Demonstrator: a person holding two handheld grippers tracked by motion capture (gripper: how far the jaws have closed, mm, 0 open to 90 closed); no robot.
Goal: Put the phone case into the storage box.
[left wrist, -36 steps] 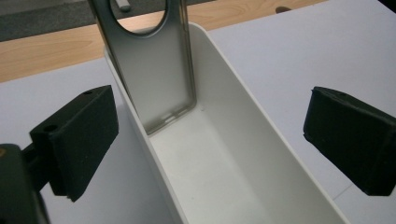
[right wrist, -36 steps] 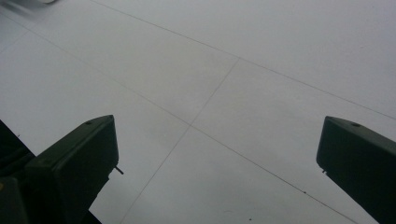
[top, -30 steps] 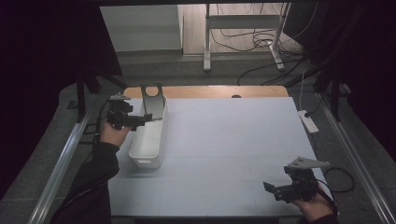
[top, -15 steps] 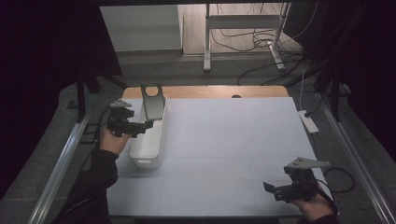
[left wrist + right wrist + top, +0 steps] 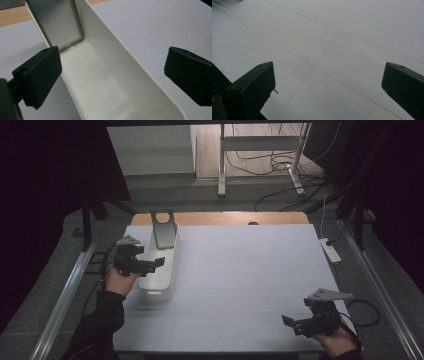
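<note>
White bin (image 5: pixel 162 272): long, narrow, open-topped plastic container, left of centre in the high view, lying lengthwise on the white table (image 5: pixel 250 280). Interior bare and white in the left gripper view (image 5: pixel 100 82).

Grey plate (image 5: pixel 163 229): flat metallic panel with a round hole near its top, standing at the bin's far end, leaning against the end wall; upper left of the left gripper view (image 5: pixel 60 22).

Left gripper (image 5: pixel 157 263): held at the bin's left rim, tips over the bin opening. Jaws wide apart, holding nothing; in its own view (image 5: pixel 112 72) 1 jaw sits outside the left wall, the other beyond the right wall.

Right gripper (image 5: pixel 290 322): lower right of the high view, over bare table, well apart from the bin. Jaws wide apart, empty; its own view (image 5: pixel 327 85) looks onto plain table surface with faint seam lines.
</note>
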